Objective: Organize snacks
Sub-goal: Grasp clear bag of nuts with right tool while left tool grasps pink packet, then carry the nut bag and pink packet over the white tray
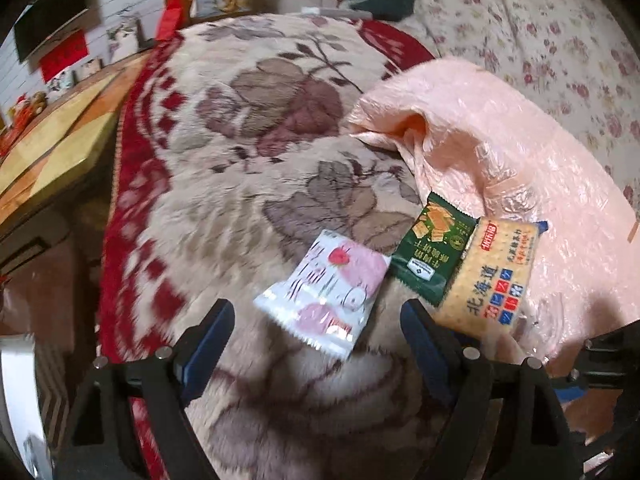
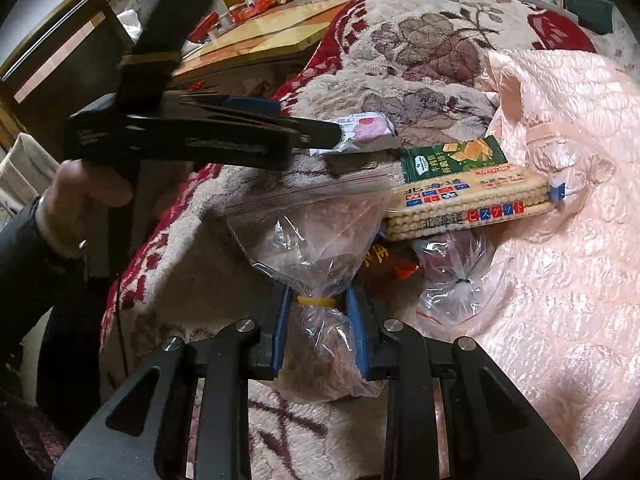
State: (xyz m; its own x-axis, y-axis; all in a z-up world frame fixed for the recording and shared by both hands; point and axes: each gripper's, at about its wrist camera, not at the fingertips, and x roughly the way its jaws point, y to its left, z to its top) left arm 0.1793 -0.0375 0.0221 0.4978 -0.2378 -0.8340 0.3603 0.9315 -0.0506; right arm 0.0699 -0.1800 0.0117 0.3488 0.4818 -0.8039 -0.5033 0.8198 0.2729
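On the flowered blanket (image 1: 248,128) lie a pink-and-white snack packet (image 1: 324,292), a green cracker packet (image 1: 432,252) and a tan biscuit pack (image 1: 494,276), side by side at the edge of a pink plastic bag (image 1: 500,140). My left gripper (image 1: 316,324) is open, its blue fingers on either side of the pink-and-white packet's near end without touching it. In the right wrist view my right gripper (image 2: 318,300) is shut on the neck of a clear zip bag (image 2: 308,224) bound with a yellow rubber band (image 2: 316,302). The left gripper (image 2: 332,136) reaches in from the left toward the pink-and-white packet (image 2: 372,128).
A second clear bag with dark contents (image 2: 448,276) and a red-orange packet (image 2: 384,264) lie below the biscuit pack (image 2: 468,204). A wooden table (image 1: 52,136) with small items stands left of the blanket. A floral cover (image 1: 560,48) lies behind the pink bag.
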